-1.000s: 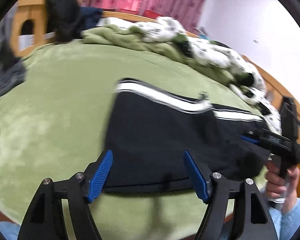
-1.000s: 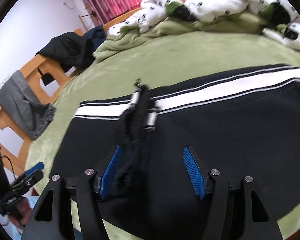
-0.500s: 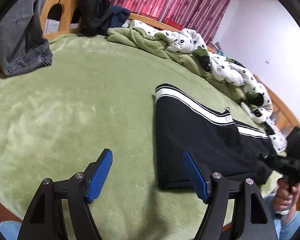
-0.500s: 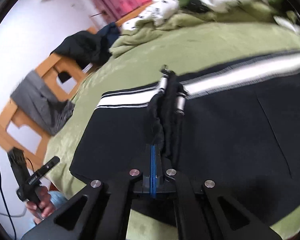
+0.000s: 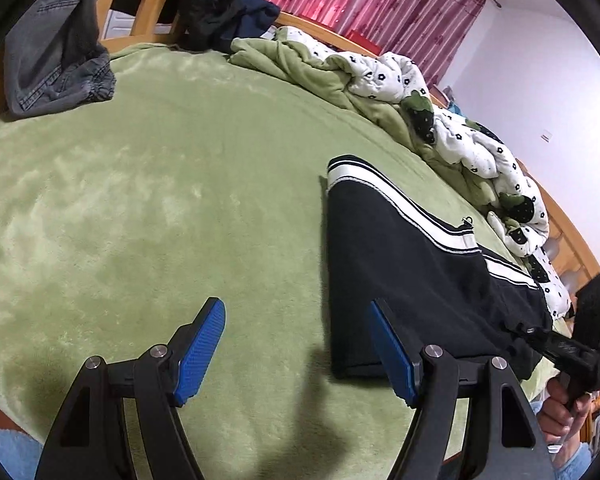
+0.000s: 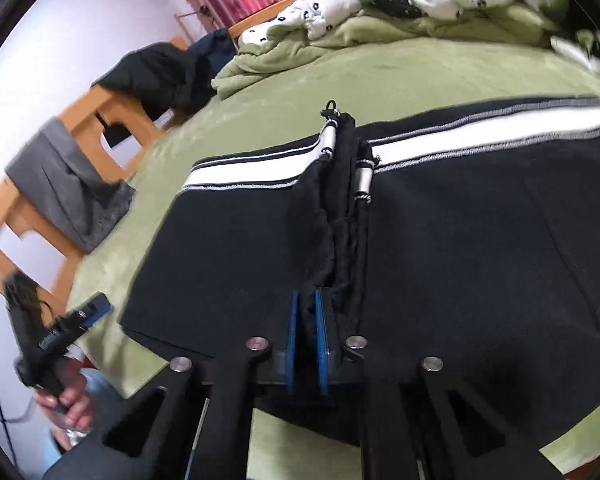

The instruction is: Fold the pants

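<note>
Here the right tool [image 6: 307, 334] pinches a bunched fold of the black pants [image 6: 460, 240] — the left tool [image 5: 296, 350] hangs spread above the green bed [image 5: 140, 200].

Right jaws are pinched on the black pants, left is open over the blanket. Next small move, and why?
Probably bring the open left gripper across onto the near edge of the pants and close. The right gripper already pinches a fold of cloth, while the left hangs over bare green blanket; folding likely needs both.
</note>
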A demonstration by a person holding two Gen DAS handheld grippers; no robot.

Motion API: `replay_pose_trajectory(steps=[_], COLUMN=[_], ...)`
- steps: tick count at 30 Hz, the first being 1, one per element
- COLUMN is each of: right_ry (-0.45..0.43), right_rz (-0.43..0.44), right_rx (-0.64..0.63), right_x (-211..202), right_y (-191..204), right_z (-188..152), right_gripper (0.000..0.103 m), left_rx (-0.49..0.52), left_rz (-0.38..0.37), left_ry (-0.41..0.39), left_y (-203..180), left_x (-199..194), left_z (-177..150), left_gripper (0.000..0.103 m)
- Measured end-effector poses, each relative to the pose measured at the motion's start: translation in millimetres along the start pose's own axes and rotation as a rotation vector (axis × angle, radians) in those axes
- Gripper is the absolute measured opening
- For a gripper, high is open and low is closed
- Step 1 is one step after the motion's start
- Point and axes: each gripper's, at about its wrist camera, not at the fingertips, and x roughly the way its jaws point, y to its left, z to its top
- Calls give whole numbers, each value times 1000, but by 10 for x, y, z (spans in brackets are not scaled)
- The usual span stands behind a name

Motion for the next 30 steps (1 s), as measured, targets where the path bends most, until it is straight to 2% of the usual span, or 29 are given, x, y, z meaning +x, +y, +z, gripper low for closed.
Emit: replay_pose_trajectory(steps=[1, 3, 5, 9, 11, 13, 14, 15, 17, 19, 23, 26, 30], right_ry=[-38, -90, -69, 70, 60, 52, 44, 19, -38, -55, -29, 24, 122], right_rz=[84, 184, 204, 117, 99, 120, 121, 99, 60, 43, 15, 9, -67], right_rx=[41, 128, 166, 120, 104, 128, 149, 171, 199, 216, 193, 149, 99], right_x=[-105, -253, -255, -18, -1, -32, -55, -98, -136, -108, 79, 351, 757], right_y=[-65, -227, -310, -239, -234, -303, -344, -384, -457, -505, -490, -379, -366], right_z=[15, 28, -3, -175, -202, -170, -159, -136, -44, 91, 382, 557, 584], right_gripper=[8, 8, 8, 8, 9, 11, 20, 37, 53, 54, 55, 60, 61], left_rx=[-6, -21, -34, -47, -47, -43, -40, -39, -38, -40, -38, -28, -3], left_rz=[-1, -7, -8, -4, -3, 1, 2, 4, 9, 11, 18, 23, 45], left_ry=[-3, -16, -22, -15, -17, -18, -20, -21, -21, -17, -21, -27, -26], left_y=[16, 60, 95, 156, 164, 167, 170, 173, 183, 196, 185, 178, 103], left_x=[-8, -26, -25, -9, -16, -21, -25, -28, -24, -14, -8, -3, 29], left_z=[3, 21, 32, 28, 26, 27, 22, 19, 6, -2, 2, 13, 28], left_gripper=[71, 71, 71, 71, 71, 71, 71, 71, 71, 71, 71, 71, 71])
